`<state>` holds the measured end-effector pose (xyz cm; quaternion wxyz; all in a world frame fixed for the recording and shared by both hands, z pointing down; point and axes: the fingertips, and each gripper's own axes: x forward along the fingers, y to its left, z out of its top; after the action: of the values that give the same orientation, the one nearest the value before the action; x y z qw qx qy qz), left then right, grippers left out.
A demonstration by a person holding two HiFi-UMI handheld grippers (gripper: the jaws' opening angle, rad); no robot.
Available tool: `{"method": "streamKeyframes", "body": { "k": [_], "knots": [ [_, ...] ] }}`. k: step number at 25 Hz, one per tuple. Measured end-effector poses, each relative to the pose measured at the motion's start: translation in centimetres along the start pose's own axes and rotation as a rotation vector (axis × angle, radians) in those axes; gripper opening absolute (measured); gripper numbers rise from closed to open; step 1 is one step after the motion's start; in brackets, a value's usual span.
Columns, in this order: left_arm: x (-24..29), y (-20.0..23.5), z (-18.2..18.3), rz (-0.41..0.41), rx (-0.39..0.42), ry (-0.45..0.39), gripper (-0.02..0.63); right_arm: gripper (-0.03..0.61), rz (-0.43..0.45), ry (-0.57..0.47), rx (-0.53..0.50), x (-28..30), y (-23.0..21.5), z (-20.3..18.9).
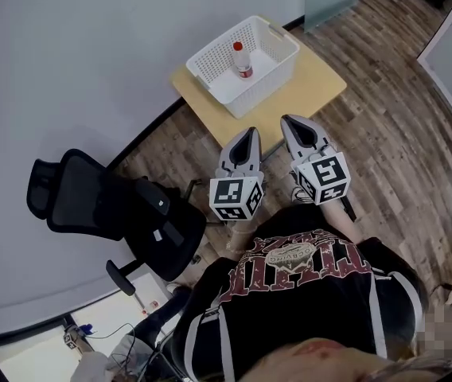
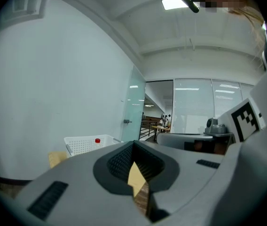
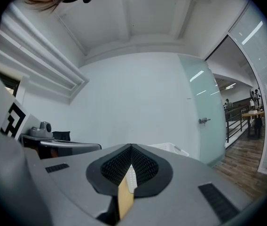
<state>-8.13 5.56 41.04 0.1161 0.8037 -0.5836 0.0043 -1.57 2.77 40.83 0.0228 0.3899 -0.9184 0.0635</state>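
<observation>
We hold the left gripper [image 1: 247, 132] and right gripper [image 1: 290, 121] closed and empty, well short of the bottle [image 1: 243, 60] standing in the basket [image 1: 262, 87]; any grasp first needs opened jaws.

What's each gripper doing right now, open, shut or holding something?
Left gripper: shut, holding nothing.
Right gripper: shut, holding nothing.

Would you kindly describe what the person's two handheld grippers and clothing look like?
Both the left gripper and the right gripper are light grey, tapering to pointed fingers lined with black ribbed pads. Each carries a white cube with black square markers. The person wears a black shirt with dark red and white print.
</observation>
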Motion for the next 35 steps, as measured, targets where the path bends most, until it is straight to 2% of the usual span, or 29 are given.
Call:
{"method": "streamKeyframes", "body": {
  "k": [11, 19, 35],
  "knots": [
    [3.6, -2.5, 0.3, 0.04, -0.003, -0.028, 0.048, 0.017, 0.038, 0.011, -0.009, -0.1, -4.4, 0.2],
    [4.6, -3.0, -0.5, 0.06, -0.005, -0.009, 0.048, 0.017, 0.053, 0.018, -0.009, 0.0, -5.7, -0.3],
    [8.8, -1.6, 0.4, 0.021, 0.017, -0.002, 0.048, 0.017, -0.013, 0.011, 0.003, 2.4, -8.7, 0.1]
  ]
}}
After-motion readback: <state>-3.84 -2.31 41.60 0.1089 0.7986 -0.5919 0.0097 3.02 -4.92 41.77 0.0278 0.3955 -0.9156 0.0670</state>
